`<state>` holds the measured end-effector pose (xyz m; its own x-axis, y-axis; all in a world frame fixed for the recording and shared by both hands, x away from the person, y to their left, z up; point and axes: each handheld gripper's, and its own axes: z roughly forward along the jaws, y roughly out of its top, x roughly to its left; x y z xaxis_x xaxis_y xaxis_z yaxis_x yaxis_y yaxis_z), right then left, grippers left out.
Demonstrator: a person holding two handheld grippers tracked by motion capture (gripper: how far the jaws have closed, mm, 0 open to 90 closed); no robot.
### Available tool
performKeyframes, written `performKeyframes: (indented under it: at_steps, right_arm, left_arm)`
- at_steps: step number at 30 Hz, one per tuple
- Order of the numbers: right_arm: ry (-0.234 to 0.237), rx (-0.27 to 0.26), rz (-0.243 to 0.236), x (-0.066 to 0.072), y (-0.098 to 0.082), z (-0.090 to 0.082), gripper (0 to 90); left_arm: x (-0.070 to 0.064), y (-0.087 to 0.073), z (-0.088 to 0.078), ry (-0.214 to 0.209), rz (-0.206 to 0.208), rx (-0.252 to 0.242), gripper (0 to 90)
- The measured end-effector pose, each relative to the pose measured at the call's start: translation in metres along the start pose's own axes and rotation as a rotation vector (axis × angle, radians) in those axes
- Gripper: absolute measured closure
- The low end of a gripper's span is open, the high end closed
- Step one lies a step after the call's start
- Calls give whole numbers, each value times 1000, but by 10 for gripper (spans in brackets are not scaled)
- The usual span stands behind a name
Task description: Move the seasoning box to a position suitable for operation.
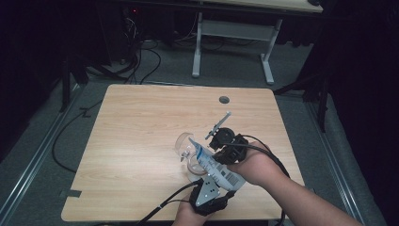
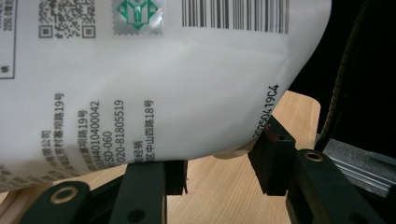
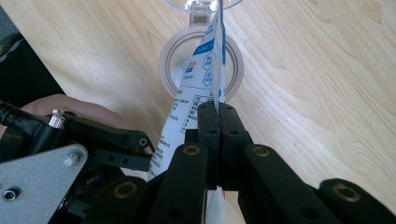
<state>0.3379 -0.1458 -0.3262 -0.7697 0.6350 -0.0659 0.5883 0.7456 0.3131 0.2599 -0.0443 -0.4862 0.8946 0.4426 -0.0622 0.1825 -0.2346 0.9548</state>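
Note:
A white pouch [image 1: 211,162] with blue print and a barcode is held above the near right part of the wooden table [image 1: 141,122] between both grippers. My right gripper [image 1: 221,153] is shut on its thin upper edge; in the right gripper view the jaws [image 3: 218,116] meet flat on the pouch [image 3: 187,102]. My left gripper [image 1: 217,184] holds the bulging barcode end from below. In the left gripper view the pouch [image 2: 163,93] sits between the half-spread pads [image 2: 222,163], which touch both its sides. A clear stemmed glass [image 1: 182,143] stands just left of the pouch, its foot [image 3: 168,60] under the pouch's tip.
A round cable hole [image 1: 224,99] lies near the table's far edge. Behind the table stands a white desk frame [image 1: 235,33], with cables on the floor [image 1: 141,61]. The person's forearms enter at the bottom right.

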Motion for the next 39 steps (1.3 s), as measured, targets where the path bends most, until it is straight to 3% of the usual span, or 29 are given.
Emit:
performKeyframes:
  at_steps: [39]
  right_arm:
    - [1, -2, 0, 0, 2, -1, 900]
  left_arm:
    - [0, 2, -1, 1, 1, -8, 613]
